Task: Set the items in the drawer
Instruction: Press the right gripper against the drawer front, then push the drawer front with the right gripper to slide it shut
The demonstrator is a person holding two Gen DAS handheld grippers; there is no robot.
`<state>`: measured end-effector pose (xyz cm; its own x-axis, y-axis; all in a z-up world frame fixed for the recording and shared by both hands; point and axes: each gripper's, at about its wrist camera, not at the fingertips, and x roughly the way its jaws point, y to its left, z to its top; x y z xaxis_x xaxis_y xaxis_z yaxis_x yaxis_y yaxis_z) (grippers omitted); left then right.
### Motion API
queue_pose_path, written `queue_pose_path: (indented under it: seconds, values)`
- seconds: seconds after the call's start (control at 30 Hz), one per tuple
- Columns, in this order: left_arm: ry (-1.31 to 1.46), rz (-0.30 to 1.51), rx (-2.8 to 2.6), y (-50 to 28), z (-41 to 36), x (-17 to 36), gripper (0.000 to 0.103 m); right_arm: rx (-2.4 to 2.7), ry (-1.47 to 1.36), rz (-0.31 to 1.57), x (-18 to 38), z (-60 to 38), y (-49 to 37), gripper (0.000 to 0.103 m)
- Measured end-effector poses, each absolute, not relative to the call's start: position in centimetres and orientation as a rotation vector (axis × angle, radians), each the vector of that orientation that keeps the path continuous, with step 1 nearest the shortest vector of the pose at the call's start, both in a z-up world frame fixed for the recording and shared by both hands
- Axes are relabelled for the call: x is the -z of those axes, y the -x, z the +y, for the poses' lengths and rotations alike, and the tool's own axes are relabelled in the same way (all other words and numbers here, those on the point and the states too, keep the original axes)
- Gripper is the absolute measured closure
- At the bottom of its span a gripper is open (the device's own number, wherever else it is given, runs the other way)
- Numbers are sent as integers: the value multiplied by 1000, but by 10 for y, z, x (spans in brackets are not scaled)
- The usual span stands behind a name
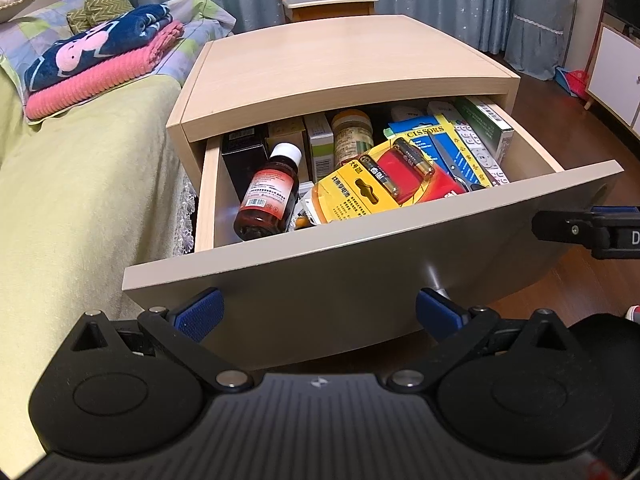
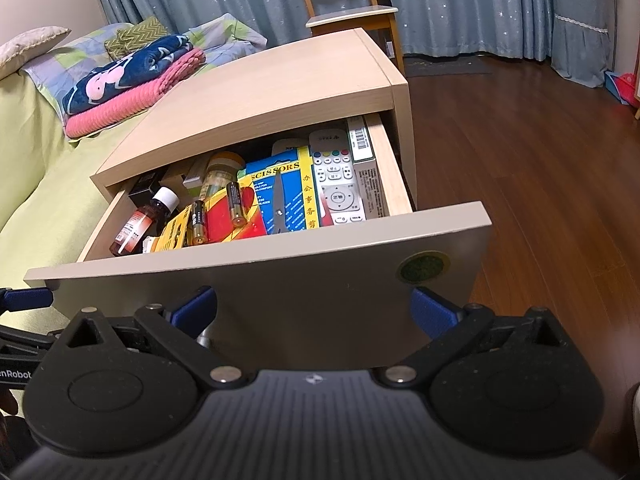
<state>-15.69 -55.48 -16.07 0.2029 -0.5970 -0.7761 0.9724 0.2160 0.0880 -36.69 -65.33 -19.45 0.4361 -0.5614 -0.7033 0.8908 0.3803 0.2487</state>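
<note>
Both grippers, left (image 1: 319, 312) and right (image 2: 314, 307), spread wide, empty, near drawer front (image 1: 360, 264); drawer full: syrup bottle (image 1: 270, 192), battery pack (image 1: 384, 180), scissors pack (image 2: 286, 196), remote (image 2: 338, 184).

Both wrist views sit low and close before the open drawer (image 1: 372, 248), looking forward and down over its front panel into the contents. The left view faces it nearly square; the right view stands further right, angled leftward. The 2 views share the drawer, nightstand (image 2: 260, 92), bed (image 1: 72, 168) and curtains (image 2: 460, 4).
</note>
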Motion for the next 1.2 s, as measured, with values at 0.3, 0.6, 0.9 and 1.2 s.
queue_pose_path:
  seconds: [0.3, 0.6, 0.9, 1.2]
  values:
    - [-668, 691, 1216, 156, -556, 161, 1, 991, -667, 573, 195, -651, 366, 1]
    - [-671, 693, 1217, 156, -559, 162, 1, 990, -662, 577, 195, -648, 366, 1]
    - [-673, 688, 1216, 155, -563, 164, 1, 994, -657, 577, 194, -663, 361, 1]
    - [-673, 686, 1216, 155, -565, 166, 1, 1001, -649, 579, 194, -667, 358, 1]
